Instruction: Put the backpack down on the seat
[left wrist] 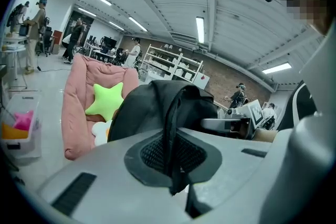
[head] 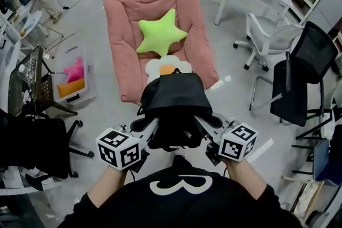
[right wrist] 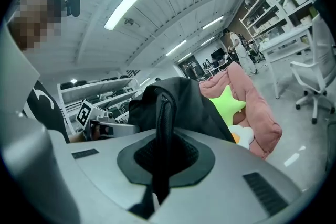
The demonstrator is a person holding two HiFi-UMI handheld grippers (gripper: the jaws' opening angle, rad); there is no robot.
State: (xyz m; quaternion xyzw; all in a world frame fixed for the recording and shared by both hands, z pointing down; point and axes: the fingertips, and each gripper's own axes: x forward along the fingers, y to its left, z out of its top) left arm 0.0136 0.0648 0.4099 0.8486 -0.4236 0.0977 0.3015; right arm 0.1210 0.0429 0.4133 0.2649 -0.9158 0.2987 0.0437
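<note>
Left gripper: clenched on a black shoulder strap of the backpack, the webbing pinched between its jaws.
Right gripper: clenched likewise on the other strap.
Backpack: black, slung between the two grippers in front of the person, clear of the floor. In the head view its top overlaps the near end of the seat.
Pink cushioned seat: on the floor at 12 o'clock from the grippers, long axis running 12 to 6, open end toward the person.
On the seat: a green star pillow mid-cushion and a flower pillow at the 6 o'clock end, just beyond the bag.
Deciding relation: the seat lies straight ahead of the load, and neither hand looks nearer.
Likely need: carry toward 12 o'clock and lower with both hands level; the pillows take up part of the landing space.
</note>
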